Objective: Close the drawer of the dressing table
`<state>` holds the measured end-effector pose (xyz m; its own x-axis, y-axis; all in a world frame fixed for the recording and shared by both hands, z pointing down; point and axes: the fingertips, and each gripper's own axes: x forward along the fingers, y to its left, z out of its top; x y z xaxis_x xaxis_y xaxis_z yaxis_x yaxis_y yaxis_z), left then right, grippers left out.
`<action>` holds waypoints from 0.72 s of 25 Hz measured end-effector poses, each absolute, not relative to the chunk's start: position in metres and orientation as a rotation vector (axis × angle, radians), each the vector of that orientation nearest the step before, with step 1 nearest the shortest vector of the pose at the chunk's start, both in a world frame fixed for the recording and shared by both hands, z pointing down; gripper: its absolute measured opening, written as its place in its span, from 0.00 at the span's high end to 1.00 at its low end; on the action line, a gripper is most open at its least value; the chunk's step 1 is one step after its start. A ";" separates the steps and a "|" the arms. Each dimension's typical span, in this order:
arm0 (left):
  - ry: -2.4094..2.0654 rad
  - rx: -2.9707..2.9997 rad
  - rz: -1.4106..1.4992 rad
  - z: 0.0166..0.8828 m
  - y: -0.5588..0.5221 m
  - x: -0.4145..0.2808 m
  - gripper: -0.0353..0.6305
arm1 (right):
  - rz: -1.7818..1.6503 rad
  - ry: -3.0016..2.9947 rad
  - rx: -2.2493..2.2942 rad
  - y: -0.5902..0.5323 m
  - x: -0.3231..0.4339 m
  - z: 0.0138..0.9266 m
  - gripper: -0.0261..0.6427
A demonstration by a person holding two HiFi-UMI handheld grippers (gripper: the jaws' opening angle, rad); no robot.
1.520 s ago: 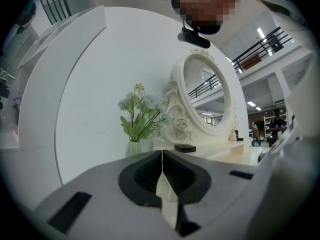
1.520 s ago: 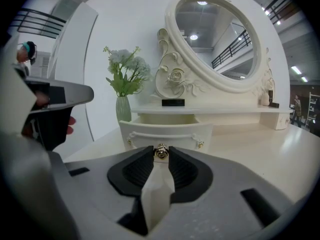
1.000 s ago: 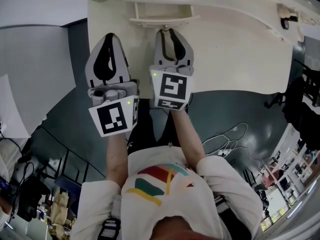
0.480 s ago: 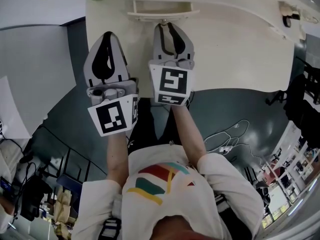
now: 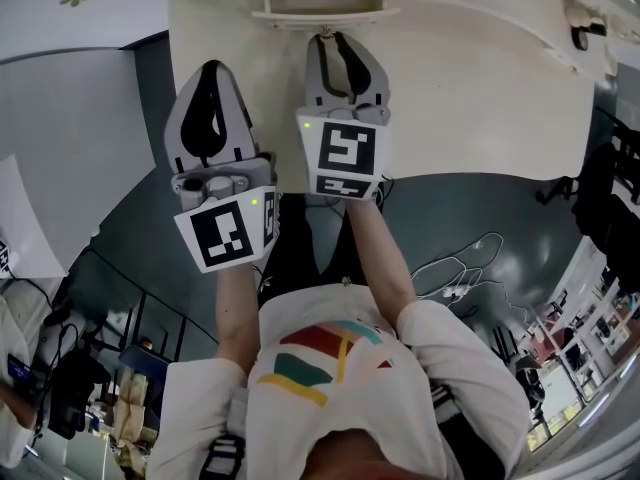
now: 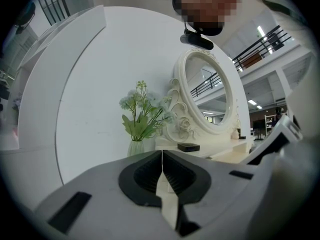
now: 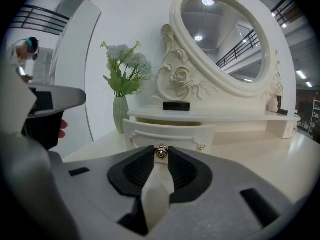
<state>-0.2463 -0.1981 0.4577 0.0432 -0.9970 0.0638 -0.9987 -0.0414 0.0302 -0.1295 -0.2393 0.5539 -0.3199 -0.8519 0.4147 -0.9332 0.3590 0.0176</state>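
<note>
The cream dressing table (image 5: pixel 470 98) carries a small drawer (image 5: pixel 320 10) at its back, under the mirror shelf; the drawer front (image 7: pixel 170 132) stands out only a little. My right gripper (image 5: pixel 328 38) is level with the drawer front, and in the right gripper view its tips (image 7: pixel 160 154) are shut on the drawer's gold knob (image 7: pixel 160 152). My left gripper (image 5: pixel 208 70) hovers beside it over the table's left part. Its jaws (image 6: pixel 161 156) are shut with nothing between them.
An oval carved mirror (image 7: pixel 225 39) rises behind the drawer, with a black box (image 7: pixel 176 105) on the shelf above it. A green vase of flowers (image 7: pixel 120 115) stands at the left. Cables (image 5: pixel 455 273) lie on the floor below the table's curved front edge.
The drawer has slid inward toward the mirror shelf, and my right gripper has gone forward with the knob. The left gripper has stayed where it was.
</note>
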 end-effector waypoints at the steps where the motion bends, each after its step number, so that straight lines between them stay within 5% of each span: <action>1: -2.129 2.219 0.040 0.458 -0.198 -0.246 0.94 | 0.319 -2.274 1.567 -0.240 -0.130 0.554 0.84; 18: -2.134 2.204 0.049 0.461 -0.200 -0.248 0.94 | 0.297 -2.277 1.565 -0.259 -0.132 0.551 0.84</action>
